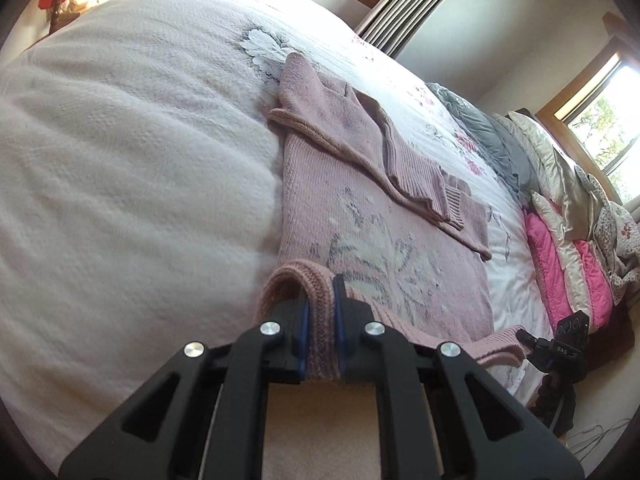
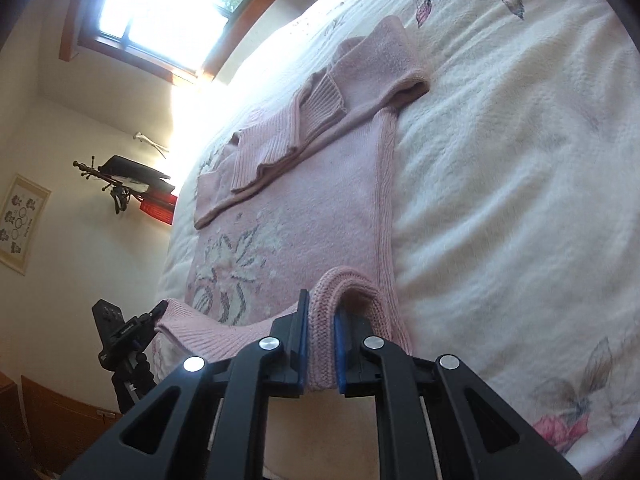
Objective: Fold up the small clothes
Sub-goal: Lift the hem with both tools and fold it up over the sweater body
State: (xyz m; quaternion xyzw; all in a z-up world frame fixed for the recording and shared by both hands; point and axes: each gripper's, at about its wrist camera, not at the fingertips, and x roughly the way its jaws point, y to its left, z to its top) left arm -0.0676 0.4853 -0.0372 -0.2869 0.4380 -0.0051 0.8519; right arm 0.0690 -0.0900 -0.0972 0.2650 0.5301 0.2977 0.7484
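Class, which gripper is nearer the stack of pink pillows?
Right. The right gripper clamps the hem corner of the pink sweater toward the pink pillows; the left gripper clamps the opposite corner, farther away.

Right gripper (image 2: 321, 338) clamped on pink sweater (image 2: 288, 200) hem
Sleeves folded across, lying on white bedspread (image 2: 500, 200), w/ other gripper (image 2: 154, 314) at hem's far corner.

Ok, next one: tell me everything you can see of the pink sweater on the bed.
The pink sweater is a soft knit with a pale flower pattern across its body. It lies mostly flat on the white bedspread, with both sleeves already folded across the far part, their ribbed cuffs overlapping. The near ribbed hem is lifted at two corners: the left tongs are shut on one corner, the right tongs on the other, each pinching a doubled loop of knit. Between the corners, the hem sags toward the bed's edge.
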